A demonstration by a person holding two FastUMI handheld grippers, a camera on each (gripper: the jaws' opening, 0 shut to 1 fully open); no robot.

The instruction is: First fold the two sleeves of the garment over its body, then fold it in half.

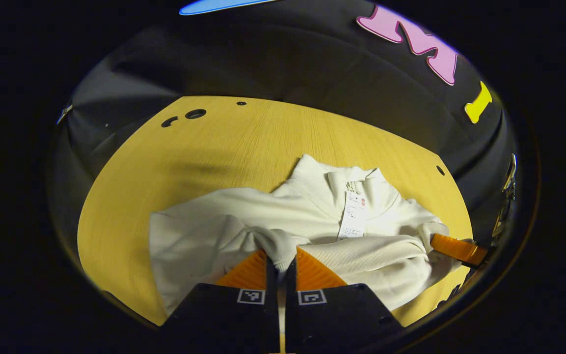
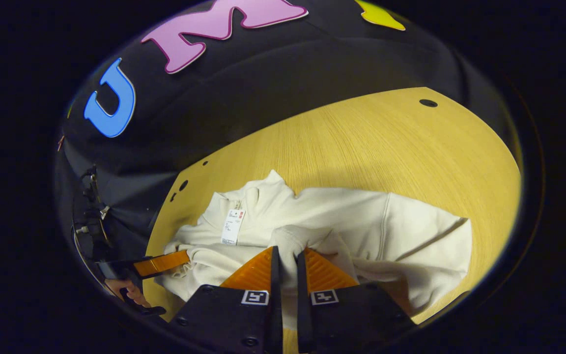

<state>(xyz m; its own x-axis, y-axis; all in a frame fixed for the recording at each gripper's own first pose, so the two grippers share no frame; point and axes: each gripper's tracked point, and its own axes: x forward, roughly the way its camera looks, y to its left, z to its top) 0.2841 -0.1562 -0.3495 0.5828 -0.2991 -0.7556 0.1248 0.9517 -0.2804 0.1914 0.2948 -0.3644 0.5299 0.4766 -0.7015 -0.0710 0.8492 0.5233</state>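
Note:
A cream long-sleeved garment (image 1: 204, 231) lies on the wooden table (image 1: 234, 142), collar at the far side, with a white paper tag (image 1: 353, 216) hanging from the neck. My left gripper (image 1: 281, 263) is shut on a bunched fold of its cloth near the front edge. In the left gripper view the right gripper (image 1: 435, 241) pinches cloth at the garment's right end. In the right gripper view the garment (image 2: 401, 226) spreads to the right, and my right gripper (image 2: 288, 260) is shut on a gathered fold. The left gripper (image 2: 184, 256) bites the cloth at the left, held by a hand (image 2: 127, 291).
Bare tabletop (image 2: 386, 142) stretches beyond the collar to the black cloth wall. Cable holes (image 1: 195, 113) sit in the far left corner of the table, and a small hole (image 2: 428, 103) lies near the far right edge. Metal hardware (image 1: 508, 191) hangs at the right.

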